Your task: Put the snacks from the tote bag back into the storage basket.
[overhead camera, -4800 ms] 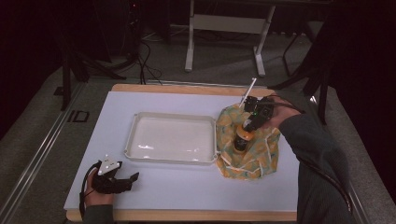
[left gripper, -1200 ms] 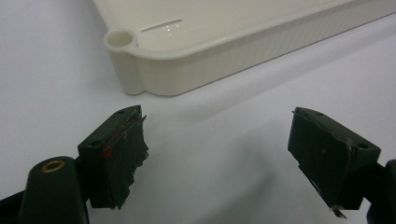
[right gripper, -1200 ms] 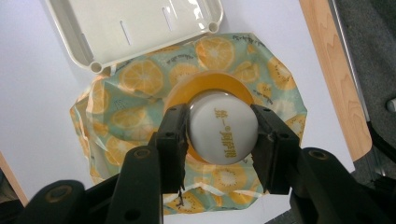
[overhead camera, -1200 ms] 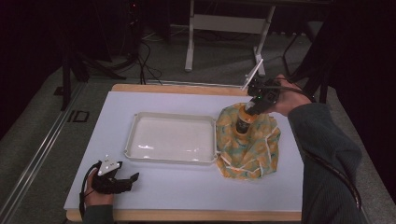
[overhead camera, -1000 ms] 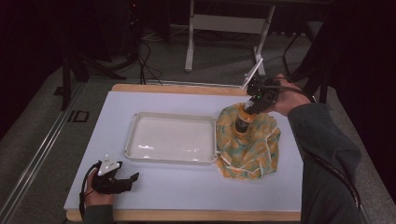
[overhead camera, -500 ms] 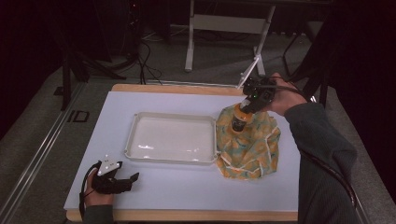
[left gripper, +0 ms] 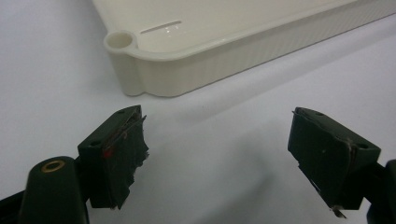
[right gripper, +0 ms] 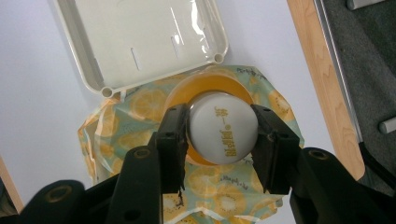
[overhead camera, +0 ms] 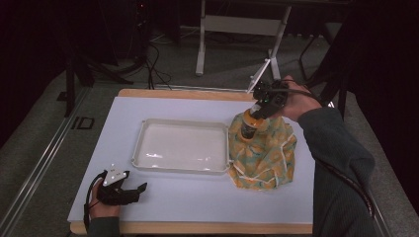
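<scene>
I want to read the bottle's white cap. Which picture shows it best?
The right gripper view: the white cap sits close up between the tongs, print facing the camera. In the high view the bottle is small and far away.

Bottle [right gripper: 205, 122] was orange with a white cap [right gripper: 223, 133], yellow lettering on it. Bag [overhead camera: 264, 158] teal with an orange-slice print. Tray [overhead camera: 148, 131] cream, table [overhead camera: 197, 207] pale lavender, black pads [right gripper: 175, 135].

One tray [overhead camera: 180, 146], one bottle [right gripper: 223, 127] with one white cap [right gripper: 223, 133], one orange-print bag [overhead camera: 264, 155], one table [overhead camera: 197, 207], and two grippers: left [overhead camera: 141, 188] and right [overhead camera: 258, 111].
</scene>
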A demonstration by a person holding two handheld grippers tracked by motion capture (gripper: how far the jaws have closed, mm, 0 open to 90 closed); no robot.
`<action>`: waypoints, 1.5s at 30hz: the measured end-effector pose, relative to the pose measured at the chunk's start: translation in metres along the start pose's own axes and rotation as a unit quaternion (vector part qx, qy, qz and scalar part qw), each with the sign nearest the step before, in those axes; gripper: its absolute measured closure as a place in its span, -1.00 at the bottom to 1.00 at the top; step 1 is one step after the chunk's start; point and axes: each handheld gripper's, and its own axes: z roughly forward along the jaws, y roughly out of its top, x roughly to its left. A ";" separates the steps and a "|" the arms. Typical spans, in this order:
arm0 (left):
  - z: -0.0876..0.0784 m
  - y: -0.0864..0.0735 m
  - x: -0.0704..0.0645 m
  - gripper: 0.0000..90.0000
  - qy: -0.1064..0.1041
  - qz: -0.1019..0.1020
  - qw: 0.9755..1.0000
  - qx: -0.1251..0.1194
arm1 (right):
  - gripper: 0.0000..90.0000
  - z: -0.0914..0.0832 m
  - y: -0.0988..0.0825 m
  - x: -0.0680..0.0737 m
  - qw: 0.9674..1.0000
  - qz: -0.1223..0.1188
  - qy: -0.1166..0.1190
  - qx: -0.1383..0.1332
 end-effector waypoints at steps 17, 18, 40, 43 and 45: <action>0.000 0.000 0.000 -0.58 -0.001 0.001 1.000 0.000 | 0.31 -0.002 0.012 0.006 1.000 -0.021 -0.004 -0.012; 0.000 0.000 0.000 -0.58 -0.001 0.001 1.000 0.000 | 0.31 -0.002 0.013 0.007 1.000 -0.021 -0.003 -0.015; 0.000 0.000 0.000 -0.58 -0.001 0.000 1.000 -0.001 | 0.31 -0.005 0.036 0.023 0.998 -0.056 0.001 -0.022; 0.000 0.000 0.000 -0.58 -0.001 0.000 1.000 -0.001 | 0.31 -0.004 0.038 0.024 0.998 -0.057 0.003 -0.022; 0.000 0.000 0.000 -0.58 -0.001 0.001 1.000 0.000 | 0.31 -0.003 0.039 0.025 0.998 -0.059 0.004 -0.023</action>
